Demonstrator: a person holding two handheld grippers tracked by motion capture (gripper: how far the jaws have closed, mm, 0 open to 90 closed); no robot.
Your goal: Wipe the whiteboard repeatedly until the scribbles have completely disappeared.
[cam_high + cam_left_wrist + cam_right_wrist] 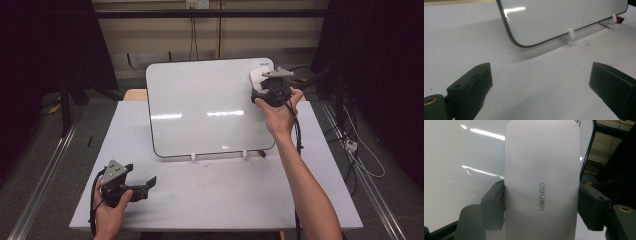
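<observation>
Upper right of the high view: my right gripper [264, 82] sits over the top right corner of the whiteboard [200, 105], jaws clenched on a white whiteboard eraser [258, 75]. Right gripper view confirms it: eraser [541, 182] runs up the middle of the frame, long axis vertical, both black pads pressing its sides, grey "deli" print on its face. Whiteboard surface [461, 170] is behind it, filling the left half of that frame; can't tell whether the eraser touches the board.

Lower left of the high view: my left gripper [142, 186] rests low over the white table [225, 195], well apart from the board. Left gripper view shows its jaws released, spread wide, nothing between them, just bare tabletop [536, 82].

Whiteboard [564, 17] stands tilted on the table's far half, propped on two small white feet [571, 33] at its lower edge. A small red object [620, 20] lies by the board's lower right corner; can't identify it.
</observation>
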